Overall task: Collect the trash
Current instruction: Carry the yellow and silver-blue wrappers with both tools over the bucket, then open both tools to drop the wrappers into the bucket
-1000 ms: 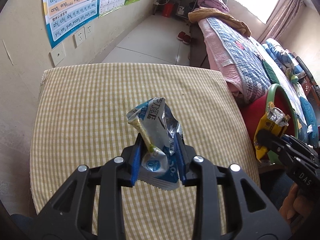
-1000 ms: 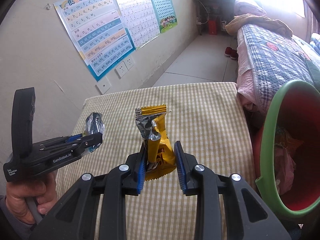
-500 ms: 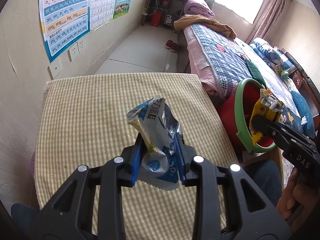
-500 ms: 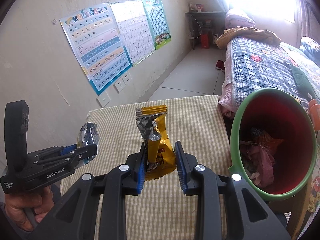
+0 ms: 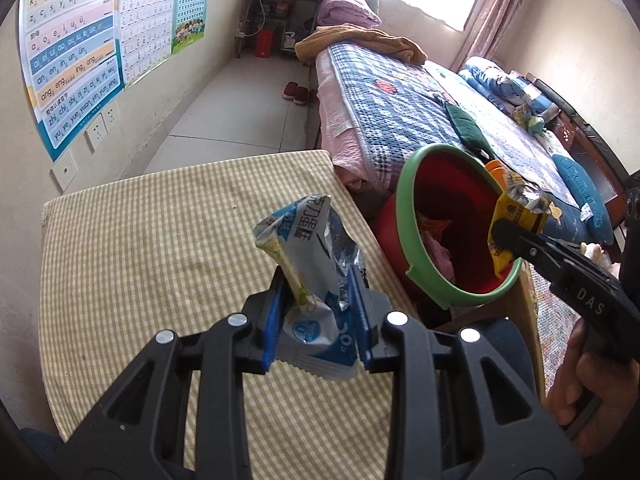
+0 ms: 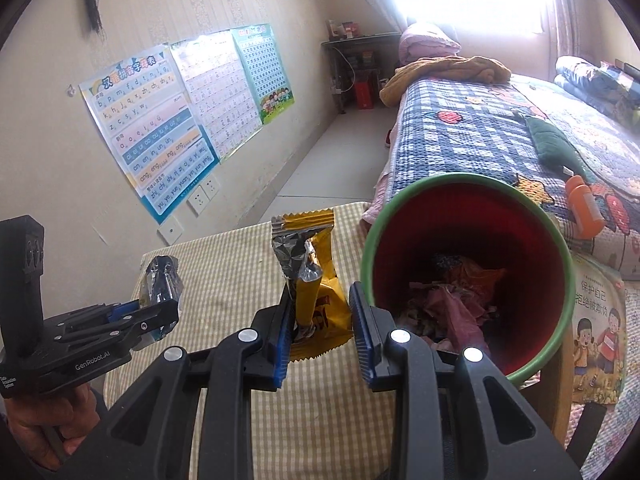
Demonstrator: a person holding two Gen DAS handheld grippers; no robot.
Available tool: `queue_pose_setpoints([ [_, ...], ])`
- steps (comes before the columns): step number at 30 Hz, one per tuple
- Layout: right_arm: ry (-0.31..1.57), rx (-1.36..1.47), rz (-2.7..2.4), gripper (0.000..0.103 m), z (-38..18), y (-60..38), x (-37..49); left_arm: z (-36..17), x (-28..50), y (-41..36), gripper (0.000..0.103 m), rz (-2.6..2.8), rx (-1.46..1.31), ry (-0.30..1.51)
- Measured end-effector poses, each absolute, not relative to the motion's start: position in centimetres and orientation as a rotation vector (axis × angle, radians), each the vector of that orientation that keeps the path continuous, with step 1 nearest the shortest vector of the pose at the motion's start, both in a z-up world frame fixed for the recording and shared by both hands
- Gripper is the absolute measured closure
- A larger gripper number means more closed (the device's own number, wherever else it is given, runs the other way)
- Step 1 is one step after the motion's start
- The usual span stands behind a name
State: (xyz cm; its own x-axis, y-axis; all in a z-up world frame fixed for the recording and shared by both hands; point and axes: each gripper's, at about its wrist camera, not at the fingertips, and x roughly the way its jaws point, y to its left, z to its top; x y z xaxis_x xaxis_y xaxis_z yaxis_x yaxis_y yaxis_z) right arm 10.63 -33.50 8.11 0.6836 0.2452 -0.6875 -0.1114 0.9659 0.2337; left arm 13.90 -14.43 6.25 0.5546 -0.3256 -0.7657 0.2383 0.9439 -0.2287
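The left gripper (image 5: 316,316) is clamping a crumpled blue-white foil wrapper (image 5: 310,256) at its lower part. The right gripper (image 6: 320,334) is pinching a light yellow foil wrapper (image 6: 316,276) on one side, just beside the red green-rimmed bin (image 6: 560,256); both wrappers are probably thin and slippery.

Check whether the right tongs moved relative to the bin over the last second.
Yes. The right tongs, shut on the yellow wrapper, have swung toward the bin, whose mouth now fills the right wrist view.

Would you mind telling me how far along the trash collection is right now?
Done: crumpled wrappers already lie in the red bin with the green rim. In hand: the right gripper holds a yellow foil wrapper beside the bin; the left gripper holds a blue-and-white foil wrapper. Left: dropping both in.
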Motion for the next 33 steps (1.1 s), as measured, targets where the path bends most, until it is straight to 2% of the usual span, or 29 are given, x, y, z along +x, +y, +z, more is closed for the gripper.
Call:
queue_pose_setpoints([
  [13,0.816,0.239,0.045,0.074,5.9,-42.7,12.1,5.1,18.7,-24.0,0.073,-0.522,-0.093,0.968],
  [24,0.849,0.289,-0.006,0.073,3.1,-46.5,13.5,3.4,22.2,-30.3,0.072,-0.604,-0.060,1.010],
  [27,0.860,0.292,-0.014,0.068,2.6,-47.1,13.9,2.8,22.7,-31.0,0.060,-0.605,-0.060,1.027],
  [29,0.859,0.293,-0.022,0.054,2.5,-47.4,14.0,2.8,22.8,-30.9,0.048,-0.601,-0.068,1.022],
  [30,0.857,0.294,-0.028,0.051,2.4,-47.6,13.9,2.9,22.9,-30.8,0.041,-0.595,-0.075,1.016],
  [33,0.858,0.294,-0.037,0.045,2.3,-47.7,13.7,3.2,22.9,-29.7,0.028,-0.578,-0.108,1.005],
])
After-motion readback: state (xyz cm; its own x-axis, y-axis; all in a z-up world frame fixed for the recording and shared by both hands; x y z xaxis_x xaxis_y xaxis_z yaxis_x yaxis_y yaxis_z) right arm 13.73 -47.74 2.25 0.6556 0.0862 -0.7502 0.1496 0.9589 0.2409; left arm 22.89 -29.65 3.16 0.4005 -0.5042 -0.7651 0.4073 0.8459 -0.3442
